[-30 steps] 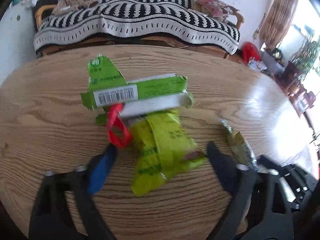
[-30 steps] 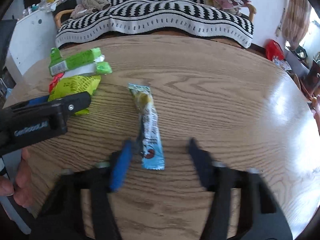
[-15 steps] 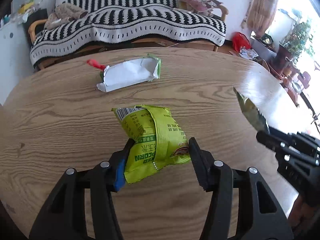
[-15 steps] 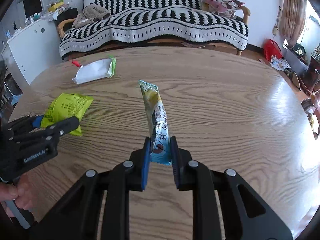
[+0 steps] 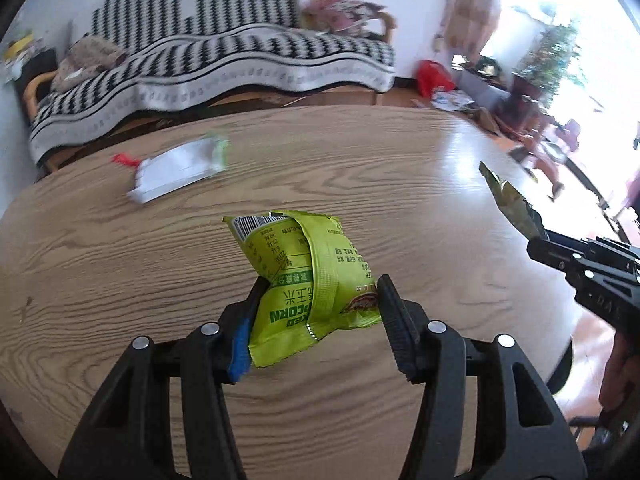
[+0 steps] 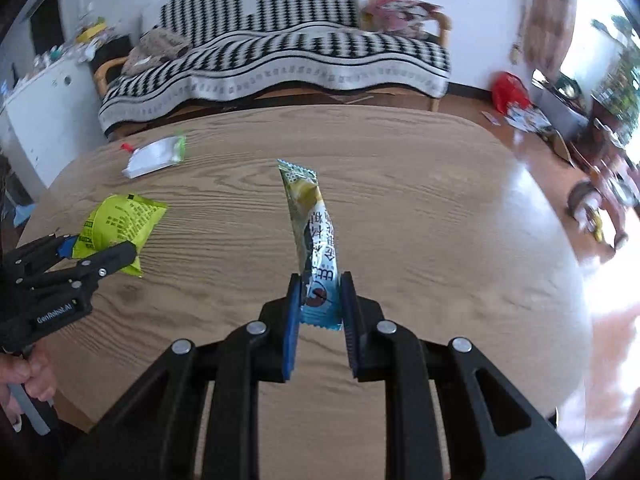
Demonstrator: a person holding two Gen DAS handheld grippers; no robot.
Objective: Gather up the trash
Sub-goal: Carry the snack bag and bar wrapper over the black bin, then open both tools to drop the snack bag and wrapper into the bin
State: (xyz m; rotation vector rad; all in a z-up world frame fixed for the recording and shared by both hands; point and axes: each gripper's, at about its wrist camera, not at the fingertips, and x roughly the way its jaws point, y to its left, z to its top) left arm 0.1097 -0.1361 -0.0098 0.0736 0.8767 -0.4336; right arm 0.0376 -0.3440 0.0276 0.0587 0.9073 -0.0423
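Note:
My left gripper [image 5: 320, 292] is shut on a yellow-green popcorn bag [image 5: 304, 276] and holds it lifted above the wooden table [image 5: 120, 280]. In the right wrist view that same bag [image 6: 120, 220] sticks out of the left gripper [image 6: 96, 252] at the left edge. My right gripper [image 6: 320, 284] is shut on the lower end of a long blue and yellow snack wrapper [image 6: 312, 232], which stands up above the table [image 6: 440, 220]. A white and green wrapper [image 5: 180, 168] with a red scrap [image 5: 124, 159] lies flat at the table's far left, also seen as the white wrapper [image 6: 154, 156].
A sofa under a black and white striped throw [image 5: 224, 64] stands behind the table. A white cabinet [image 6: 44, 108] is at the left. A red bag [image 6: 508, 90] and clutter lie on the floor at the right. A hand [image 6: 24, 380] grips the left tool.
Both grippers closed on their wrappers and lifted them off the table, pulling back and up. The white and green wrapper stayed behind on the table, now farther away.

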